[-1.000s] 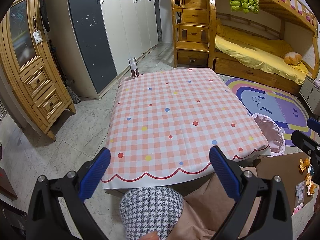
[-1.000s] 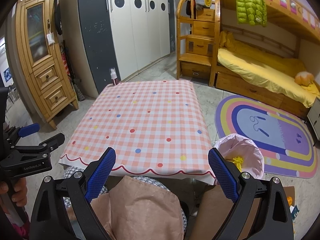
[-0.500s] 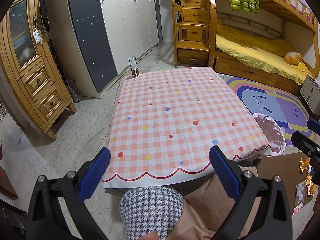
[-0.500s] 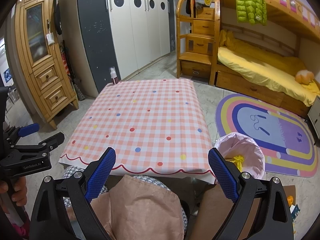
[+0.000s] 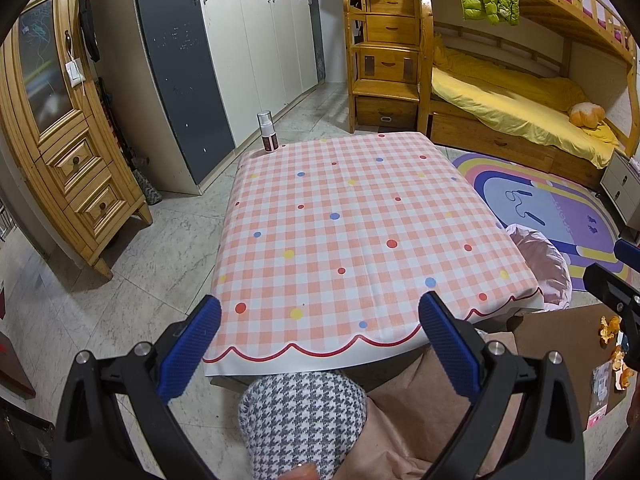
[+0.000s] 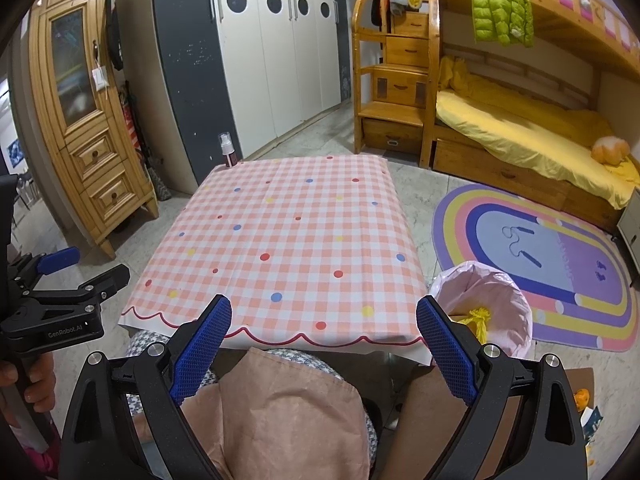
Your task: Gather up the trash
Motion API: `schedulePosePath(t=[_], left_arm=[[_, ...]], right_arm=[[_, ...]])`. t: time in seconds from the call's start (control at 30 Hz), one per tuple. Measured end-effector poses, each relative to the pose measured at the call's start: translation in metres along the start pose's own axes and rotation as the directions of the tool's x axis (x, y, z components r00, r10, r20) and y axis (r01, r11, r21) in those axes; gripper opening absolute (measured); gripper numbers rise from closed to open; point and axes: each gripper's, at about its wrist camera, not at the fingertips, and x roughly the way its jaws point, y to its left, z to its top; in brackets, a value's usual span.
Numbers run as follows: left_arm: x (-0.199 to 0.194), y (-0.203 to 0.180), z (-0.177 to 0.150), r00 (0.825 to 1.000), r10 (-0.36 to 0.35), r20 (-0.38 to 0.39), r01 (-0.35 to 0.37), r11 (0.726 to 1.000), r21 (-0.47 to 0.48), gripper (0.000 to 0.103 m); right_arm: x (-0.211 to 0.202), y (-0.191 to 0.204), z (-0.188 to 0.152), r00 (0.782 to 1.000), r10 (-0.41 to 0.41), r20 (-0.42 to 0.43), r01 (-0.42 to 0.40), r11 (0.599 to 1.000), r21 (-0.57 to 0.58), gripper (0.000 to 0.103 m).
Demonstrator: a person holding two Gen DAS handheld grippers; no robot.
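My left gripper (image 5: 316, 332) is open and empty, held above my lap before the near edge of the checked table (image 5: 360, 240). My right gripper (image 6: 324, 332) is open and empty at the same edge. A bin lined with a pink bag (image 6: 492, 304) stands on the floor right of the table, with a yellow scrap (image 6: 476, 320) inside; it also shows in the left wrist view (image 5: 544, 264). Orange peel scraps (image 5: 610, 326) lie on a brown board (image 5: 560, 344) on the floor at the right; one shows in the right wrist view (image 6: 581, 398).
A small spray bottle (image 5: 267, 132) stands on the table's far left corner. A wooden cabinet (image 5: 68, 140) is at the left, wardrobes (image 5: 256, 40) behind, a bunk bed (image 5: 520, 104) and a rainbow rug (image 6: 540, 260) at the right.
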Motion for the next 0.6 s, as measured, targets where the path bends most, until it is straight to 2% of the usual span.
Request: schedulePosePath(t=[0.6], left_arm=[[0.0021,0.0001,-0.0033,1.0,-0.009,-0.009,0.009,1.0,-0.003,0.096]], right_arm=[[0.0005,-0.0008,-0.0008,1.0,0.0,-0.002,0.0,1.0,0.003,0.093]])
